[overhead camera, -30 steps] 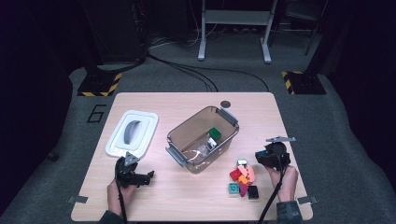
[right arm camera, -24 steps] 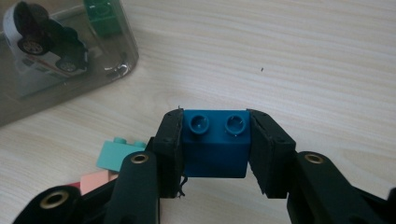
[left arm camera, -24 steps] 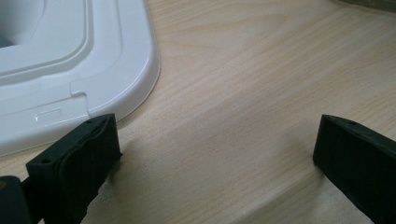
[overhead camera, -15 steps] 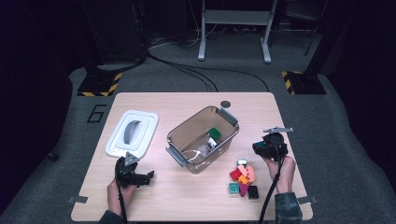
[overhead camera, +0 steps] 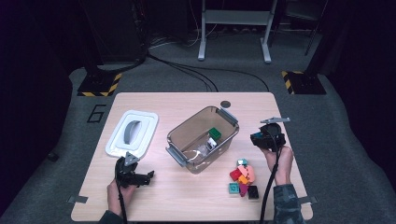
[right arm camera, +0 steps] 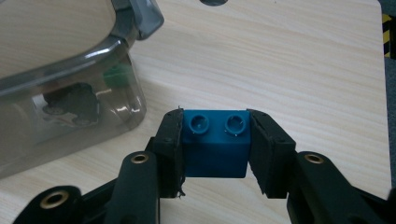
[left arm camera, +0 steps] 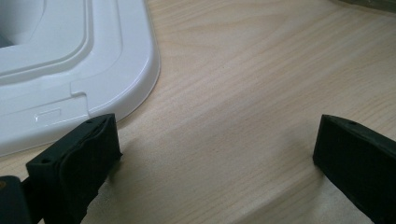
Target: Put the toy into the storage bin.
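- We see a blue brick [right arm camera: 215,142], two studs on top, clamped between the pads of our right claw [right arm camera: 215,144], lifted clear of the tabletop [right arm camera: 299,60].
- In the high view, the right claw [overhead camera: 267,136] hangs just beside the clear bin [overhead camera: 201,136], near its right end.
- The bin holds a green brick [overhead camera: 214,133] and a few other pieces.
- A heap of coloured bricks [overhead camera: 243,179] lies in front of the right hand.
- Our left claw [left arm camera: 215,154] stands wide apart, empty, low over bare wood beside the white lid [left arm camera: 70,65].
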`<state>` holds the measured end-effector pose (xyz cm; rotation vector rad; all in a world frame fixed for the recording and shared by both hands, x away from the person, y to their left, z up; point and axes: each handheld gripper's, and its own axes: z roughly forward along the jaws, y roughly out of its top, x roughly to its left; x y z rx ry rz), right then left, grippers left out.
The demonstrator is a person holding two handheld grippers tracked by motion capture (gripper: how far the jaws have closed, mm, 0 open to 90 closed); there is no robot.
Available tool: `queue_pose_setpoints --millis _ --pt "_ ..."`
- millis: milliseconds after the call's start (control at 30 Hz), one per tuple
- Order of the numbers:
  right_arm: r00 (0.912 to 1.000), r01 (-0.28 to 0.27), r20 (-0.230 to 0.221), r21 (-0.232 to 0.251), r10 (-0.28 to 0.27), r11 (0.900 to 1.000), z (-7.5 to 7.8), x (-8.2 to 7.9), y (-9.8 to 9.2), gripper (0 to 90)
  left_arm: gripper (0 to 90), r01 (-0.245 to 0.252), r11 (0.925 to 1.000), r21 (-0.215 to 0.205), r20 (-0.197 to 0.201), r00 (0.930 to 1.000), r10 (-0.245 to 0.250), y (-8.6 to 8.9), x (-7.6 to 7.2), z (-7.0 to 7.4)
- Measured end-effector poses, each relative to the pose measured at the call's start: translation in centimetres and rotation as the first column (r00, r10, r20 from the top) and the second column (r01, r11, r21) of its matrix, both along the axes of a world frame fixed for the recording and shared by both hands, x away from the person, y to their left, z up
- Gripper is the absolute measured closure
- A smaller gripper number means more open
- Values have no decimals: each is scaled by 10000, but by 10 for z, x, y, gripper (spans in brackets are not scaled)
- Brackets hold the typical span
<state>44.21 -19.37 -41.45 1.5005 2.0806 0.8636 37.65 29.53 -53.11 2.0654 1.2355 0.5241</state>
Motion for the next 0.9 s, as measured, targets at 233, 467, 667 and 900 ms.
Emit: queue_pose_setpoints --millis 233,467,667,900 --pt "9999 -85 103 -189 87 9998 9 7 7 585 4 -19 10000 7 20 10000 19 0 0 0" --pt "9992 -185 349 -381 199 9991 19 15 13 586 4 -22 10000 4 28 10000 22 0 0 0" --pt "9985 -214 485 -402 234 9990 29 19 17 586 4 -25 10000 -1 27 10000 25 0 0 0" --pt "9961 -401 760 -508 439 9979 42 22 26 586 4 -24 10000 2 28 10000 24 0 0 0"
